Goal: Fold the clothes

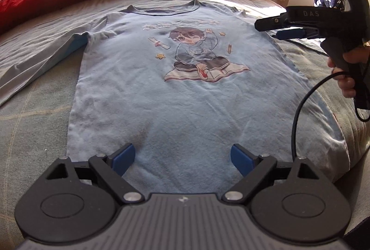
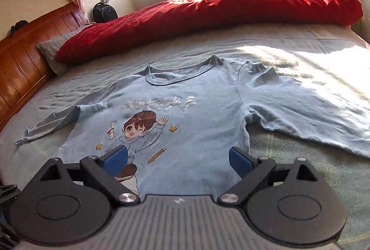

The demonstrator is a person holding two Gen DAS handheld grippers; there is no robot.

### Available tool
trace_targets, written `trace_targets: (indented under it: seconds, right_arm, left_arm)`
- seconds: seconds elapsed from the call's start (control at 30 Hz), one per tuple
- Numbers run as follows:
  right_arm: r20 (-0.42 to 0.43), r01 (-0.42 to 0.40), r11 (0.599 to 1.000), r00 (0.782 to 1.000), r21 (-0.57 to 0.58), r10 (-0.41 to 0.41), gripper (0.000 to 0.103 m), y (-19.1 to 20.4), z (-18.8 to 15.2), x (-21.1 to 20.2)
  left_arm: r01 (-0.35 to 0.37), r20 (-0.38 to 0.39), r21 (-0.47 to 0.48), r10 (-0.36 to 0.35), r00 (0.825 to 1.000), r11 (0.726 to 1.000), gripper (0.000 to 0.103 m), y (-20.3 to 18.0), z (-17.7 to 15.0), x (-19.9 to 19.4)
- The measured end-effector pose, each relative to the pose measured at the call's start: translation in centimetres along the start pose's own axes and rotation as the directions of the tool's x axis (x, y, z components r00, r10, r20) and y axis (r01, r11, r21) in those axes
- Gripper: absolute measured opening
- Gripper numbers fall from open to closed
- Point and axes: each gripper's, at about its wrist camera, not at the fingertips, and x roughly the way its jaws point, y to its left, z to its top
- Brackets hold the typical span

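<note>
A light blue long-sleeved shirt (image 1: 185,99) with a cartoon boy print lies flat, face up, on the bed, collar away from me and both sleeves spread out. My left gripper (image 1: 182,152) hovers open over the lower part near the hem, with nothing between its blue pads. In the left wrist view the right gripper (image 1: 268,30) hangs over the shirt's right shoulder edge, held by a hand (image 1: 346,81). In the right wrist view the shirt (image 2: 196,111) fills the middle. There the right gripper (image 2: 178,155) stands open above the print and side seam, empty.
A red duvet (image 2: 208,11) lies bunched along the far side of the bed. A wooden headboard (image 2: 23,48) and a grey pillow (image 2: 50,51) are at the left. A black cable (image 1: 300,106) hangs over the shirt's right edge. The grey-green sheet (image 1: 34,134) surrounds the shirt.
</note>
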Motion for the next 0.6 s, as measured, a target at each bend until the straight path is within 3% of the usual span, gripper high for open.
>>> trace_targets:
  seconds: [0.13, 0.27, 0.37, 0.5, 0.6]
  right_arm:
    - [-0.021, 0.034, 0.998, 0.999, -0.044, -0.035, 0.097, 0.1, 1.8, 3.5]
    - [-0.119, 0.086, 0.995, 0.989, -0.058, -0.092, 0.098, -0.9, 2.2, 6.1]
    - [-0.131, 0.11, 0.989, 0.984, -0.101, -0.123, 0.098, -0.9, 1.4, 5.1]
    - [-0.062, -0.015, 0.994, 0.998, -0.104, 0.009, 0.102, -0.2, 0.0, 3.8]
    - [-0.008, -0.127, 0.986, 0.992, -0.108, 0.127, 0.102, 0.3, -1.1, 3.1]
  left_arm:
    - [-0.025, 0.021, -0.009, 0.026, 0.999, 1.0, 0.09, 0.8, 1.3, -0.2]
    - [-0.046, 0.024, -0.026, 0.047, 0.999, 0.999, 0.09, 1.9, 2.7, 0.3]
    - [-0.046, 0.006, -0.055, 0.046, 0.999, 0.997, 0.09, 3.2, 3.4, 0.8]
    - [-0.035, 0.003, -0.076, 0.035, 0.999, 0.997, 0.09, 5.1, 5.6, 0.9]
    - [-0.053, 0.045, -0.062, 0.056, 0.997, 0.997, 0.089, 7.1, 9.0, 0.4]
